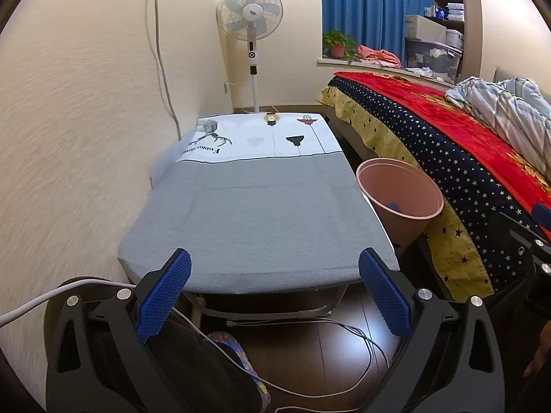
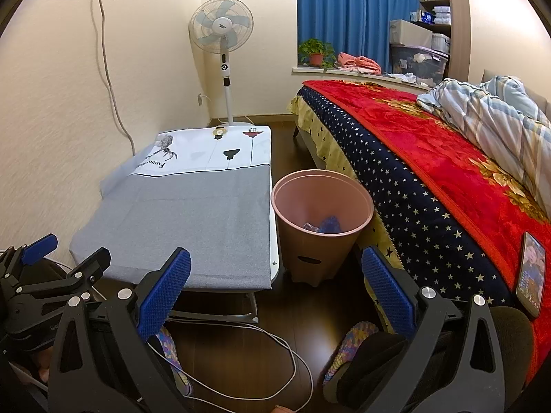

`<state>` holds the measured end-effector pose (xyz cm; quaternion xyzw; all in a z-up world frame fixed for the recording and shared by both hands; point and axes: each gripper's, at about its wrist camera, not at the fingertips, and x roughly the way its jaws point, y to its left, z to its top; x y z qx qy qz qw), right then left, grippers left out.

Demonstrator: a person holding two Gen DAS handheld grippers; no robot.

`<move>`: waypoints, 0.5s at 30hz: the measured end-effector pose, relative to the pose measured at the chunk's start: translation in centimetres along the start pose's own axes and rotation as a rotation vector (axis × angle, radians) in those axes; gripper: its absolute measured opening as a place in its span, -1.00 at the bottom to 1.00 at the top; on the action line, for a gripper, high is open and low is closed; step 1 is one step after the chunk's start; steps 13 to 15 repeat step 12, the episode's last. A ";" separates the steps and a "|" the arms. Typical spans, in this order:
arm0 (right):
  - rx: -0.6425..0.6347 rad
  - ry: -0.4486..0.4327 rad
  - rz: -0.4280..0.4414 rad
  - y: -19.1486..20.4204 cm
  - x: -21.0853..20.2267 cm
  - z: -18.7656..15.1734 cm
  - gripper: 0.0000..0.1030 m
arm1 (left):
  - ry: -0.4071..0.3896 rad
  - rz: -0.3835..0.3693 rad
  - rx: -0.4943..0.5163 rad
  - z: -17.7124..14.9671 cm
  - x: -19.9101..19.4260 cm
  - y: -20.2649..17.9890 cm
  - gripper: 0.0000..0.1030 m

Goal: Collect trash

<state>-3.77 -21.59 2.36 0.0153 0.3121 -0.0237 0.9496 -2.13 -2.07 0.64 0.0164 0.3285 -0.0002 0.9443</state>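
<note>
Listing from the left of the frame: my left gripper (image 1: 274, 289) sits at lower centre of its own view, fingers spread wide and empty, blue pads (image 1: 165, 296) flanking the near edge of the low table (image 1: 255, 220), whose grey cloth shows no litter that I can see. Next, upper centre, a standing fan (image 1: 250, 13); right of the table, mid-frame, the pink bin (image 1: 399, 192), standing on the floor between table and bed (image 1: 430, 144). Item of interest: the trash (image 2: 322, 225), crumpled blue and pale scraps lying at the bottom of the bin. I judge it light, soft and crushable, unlikely to slip from ridged pads; any loose piece would be best pinched across its bulk. The bin itself looks like thin rigid plastic, light, best taken at the rim or by the slot low on its side. My right gripper (image 2: 275, 290) is likewise open and holding nothing, lower centre of its view, framing the bin's base. Differences between views: the right wrist view looks down into the bin and shows the scraps plainly, plus a phone (image 2: 532, 272) lit on the bed at the right edge, a wall socket at upper left, and my left gripper at the lower left. The left wrist view shows only a blue speck inside the bin, but more of the table's near edge. With nothing left in sight outside the bin, I judge collection nearly or fully done.
</note>
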 end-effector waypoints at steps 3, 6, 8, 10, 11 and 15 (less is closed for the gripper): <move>0.001 0.003 0.001 0.0 0.0 -0.1 0.90 | 0.000 0.000 -0.001 0.0 0.0 0.0 0.84; 0.003 0.006 0.003 0.0 0.1 0.0 0.90 | 0.001 -0.005 -0.004 0.0 0.0 0.0 0.84; 0.003 0.008 0.005 0.0 0.1 -0.1 0.90 | 0.004 -0.012 -0.007 0.0 0.0 0.1 0.84; 0.003 0.010 0.005 0.1 0.1 -0.1 0.90 | 0.013 -0.016 -0.009 -0.1 0.1 0.1 0.84; 0.004 0.012 0.006 0.1 0.2 -0.1 0.90 | 0.015 -0.017 -0.010 -0.1 0.2 0.1 0.84; 0.003 0.013 0.006 0.1 0.2 -0.2 0.90 | 0.013 -0.016 -0.012 -0.1 0.2 0.1 0.84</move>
